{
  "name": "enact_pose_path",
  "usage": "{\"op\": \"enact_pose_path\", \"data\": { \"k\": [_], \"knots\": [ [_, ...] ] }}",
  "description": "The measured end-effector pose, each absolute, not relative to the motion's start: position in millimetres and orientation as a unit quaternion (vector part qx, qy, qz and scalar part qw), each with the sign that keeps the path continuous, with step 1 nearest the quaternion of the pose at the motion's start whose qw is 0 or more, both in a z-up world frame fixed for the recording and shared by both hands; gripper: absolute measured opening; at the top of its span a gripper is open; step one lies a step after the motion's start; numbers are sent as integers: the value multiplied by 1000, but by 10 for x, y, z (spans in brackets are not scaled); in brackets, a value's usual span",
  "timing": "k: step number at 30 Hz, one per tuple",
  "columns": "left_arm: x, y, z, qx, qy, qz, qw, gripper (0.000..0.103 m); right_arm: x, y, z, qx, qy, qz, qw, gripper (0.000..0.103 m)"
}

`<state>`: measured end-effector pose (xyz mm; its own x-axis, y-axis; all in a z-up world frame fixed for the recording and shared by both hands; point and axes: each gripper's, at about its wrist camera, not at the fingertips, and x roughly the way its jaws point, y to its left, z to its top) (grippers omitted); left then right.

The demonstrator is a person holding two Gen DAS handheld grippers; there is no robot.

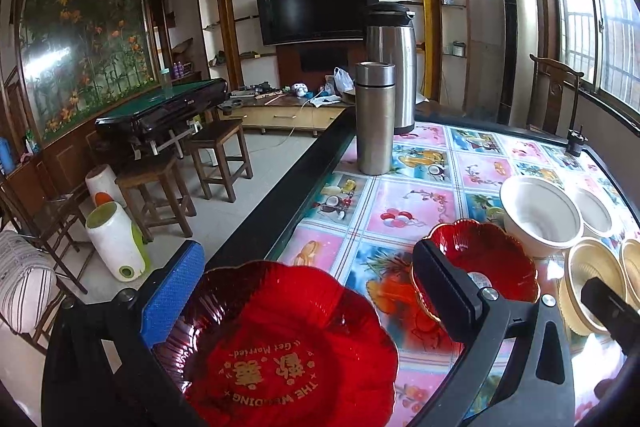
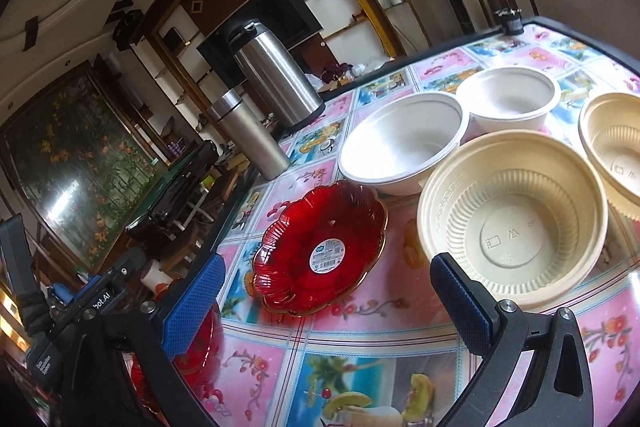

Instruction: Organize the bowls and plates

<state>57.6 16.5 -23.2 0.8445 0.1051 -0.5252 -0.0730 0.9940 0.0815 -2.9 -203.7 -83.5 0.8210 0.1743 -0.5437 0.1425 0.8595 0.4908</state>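
A large red glass plate [image 1: 280, 347] with gold wedding lettering lies at the table's near left corner, under and between the wide-spread fingers of my left gripper [image 1: 308, 267], which is open. A smaller red scalloped plate [image 2: 320, 247] with a round sticker sits just ahead of my open right gripper [image 2: 328, 307]; it also shows behind my left gripper's black finger as the small red plate [image 1: 480, 263]. To the right stand two white bowls [image 2: 400, 143] [image 2: 508, 99] and two beige ribbed bowls [image 2: 512, 227] [image 2: 616, 151].
A steel thermos [image 1: 374, 119] and a taller steel flask [image 1: 390, 67] stand at the table's far left edge. A small black object [image 2: 510, 19] sits at the far corner. The floral tablecloth [image 2: 360, 367] shows near me. Stools [image 1: 220, 155] stand on the floor left of the table.
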Motion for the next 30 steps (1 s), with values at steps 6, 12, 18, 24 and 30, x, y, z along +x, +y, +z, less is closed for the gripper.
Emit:
{"op": "enact_pose_path", "data": {
  "k": [6, 12, 18, 24, 30],
  "knots": [
    [798, 179, -245, 19, 311, 32, 950, 103, 65, -2074, -925, 282, 322, 8, 904, 102],
    [1472, 152, -336, -40, 470, -53, 880, 103, 165, -2240, -957, 336, 347, 13, 876, 102],
    [2015, -51, -744, -82, 622, -128, 768, 103, 310, -2368, -1041, 402, 384, 33, 830, 102],
    [2078, -192, -1045, -100, 670, -158, 719, 103, 536, -2366, -1242, 458, 421, 57, 781, 101],
    [2114, -280, -1072, -135, 673, -186, 703, 103, 666, -2346, -1396, 469, 435, 45, 768, 93]
  ]
}}
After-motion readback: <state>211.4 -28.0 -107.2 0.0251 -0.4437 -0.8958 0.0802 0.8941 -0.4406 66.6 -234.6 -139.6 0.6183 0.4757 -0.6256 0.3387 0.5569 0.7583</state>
